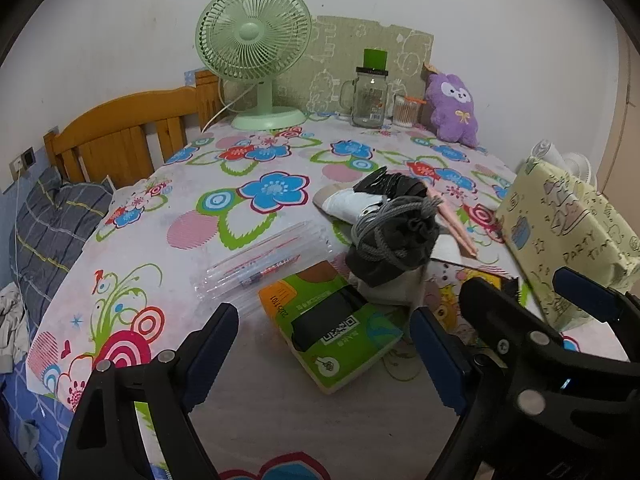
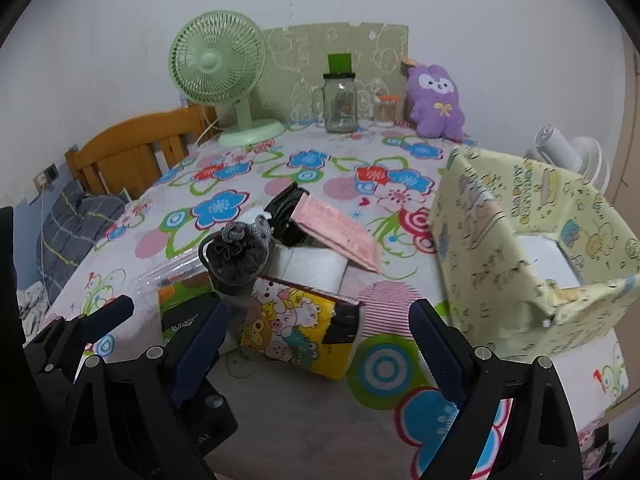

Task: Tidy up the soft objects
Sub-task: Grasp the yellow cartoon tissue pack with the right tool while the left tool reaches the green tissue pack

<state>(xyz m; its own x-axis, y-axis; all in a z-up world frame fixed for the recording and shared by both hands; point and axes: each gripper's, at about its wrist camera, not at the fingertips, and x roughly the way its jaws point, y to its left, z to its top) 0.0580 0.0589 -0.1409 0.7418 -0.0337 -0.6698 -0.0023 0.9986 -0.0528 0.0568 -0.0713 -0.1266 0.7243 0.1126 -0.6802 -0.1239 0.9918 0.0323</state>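
Note:
A pile of soft objects lies mid-table: a grey drawstring pouch, a green tissue pack, a yellow cartoon tissue pack, a pink pack, white tissue rolls and a black item. A yellow fabric storage box stands at the right, with something white inside. My left gripper is open and empty, just before the green pack. My right gripper is open and empty, before the yellow pack.
A green desk fan, a glass jar, a cotton-swab cup and a purple plush line the back wall. A clear plastic sleeve pack lies left of the pile. A wooden headboard and a bed are to the left.

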